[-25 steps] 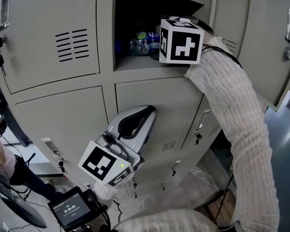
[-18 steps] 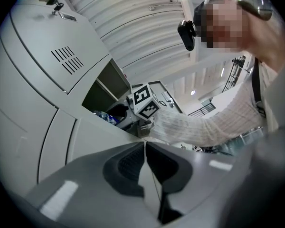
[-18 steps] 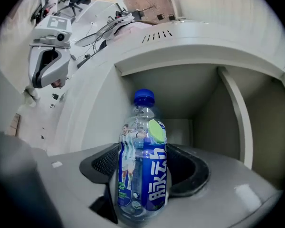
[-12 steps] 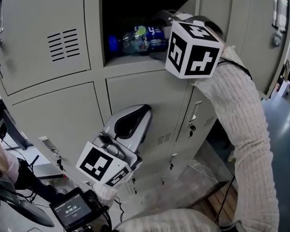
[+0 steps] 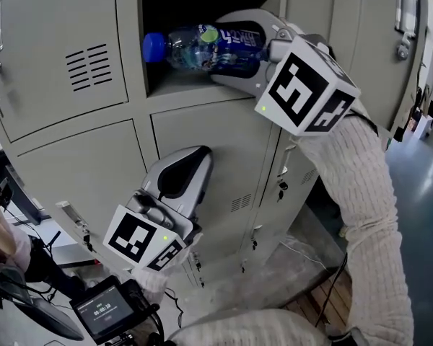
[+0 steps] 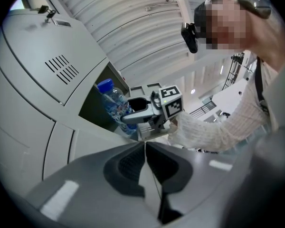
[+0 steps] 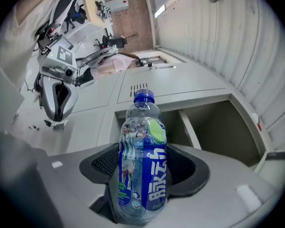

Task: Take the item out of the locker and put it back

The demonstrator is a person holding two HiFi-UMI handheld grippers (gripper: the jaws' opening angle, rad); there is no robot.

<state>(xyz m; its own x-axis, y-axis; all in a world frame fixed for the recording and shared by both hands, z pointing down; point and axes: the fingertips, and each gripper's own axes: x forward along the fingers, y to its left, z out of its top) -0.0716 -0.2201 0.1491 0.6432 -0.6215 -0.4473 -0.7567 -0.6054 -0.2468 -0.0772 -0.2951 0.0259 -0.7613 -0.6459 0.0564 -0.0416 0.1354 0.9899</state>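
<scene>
— Right hand-held gripper (image 7: 145, 172): jaws wide, clamped on the waist of the blue-labelled bottle (image 5: 202, 45). The bottle lies sideways at the mouth of the open locker compartment (image 5: 180, 86), cap to the left.
— And the other?
— Left hand-held gripper (image 5: 175, 186) hangs low by the lower doors (image 5: 216, 135), jaws together, nothing in them.
— How to pull out cleanly?
— My judgement: draw straight back and hold the bottle level so the cap clears the compartment's edge. Grip firm, since smooth plastic may twist.
</scene>
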